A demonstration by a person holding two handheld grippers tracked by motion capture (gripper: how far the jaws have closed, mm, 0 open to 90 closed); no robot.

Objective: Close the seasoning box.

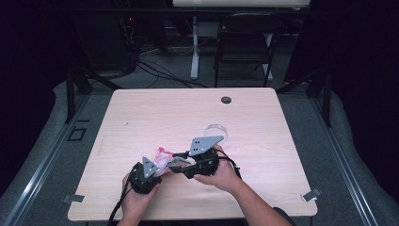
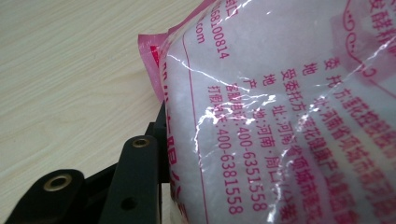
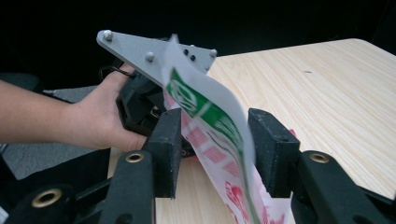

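A clear plastic bag (image 2: 280,116) of white powder with pink printed text sits close against my left gripper's black finger (image 2: 135,177); the other finger is hidden behind it. Near the table's front centre, the left gripper (image 1: 157,169) is shut on this bag (image 1: 163,155). In the right gripper view the bag's top edge (image 3: 210,121), printed green and red, stands between the jaws of my right gripper (image 3: 215,149), which are apart and do not press on it. The right gripper (image 1: 176,165) faces the left one across the bag.
A clear round plastic cup (image 1: 216,128) lies on the light wooden table (image 1: 263,141) just behind the right gripper. A black grommet (image 1: 226,100) sits near the far edge. A folding chair (image 1: 244,42) and cables are on the floor beyond the table.
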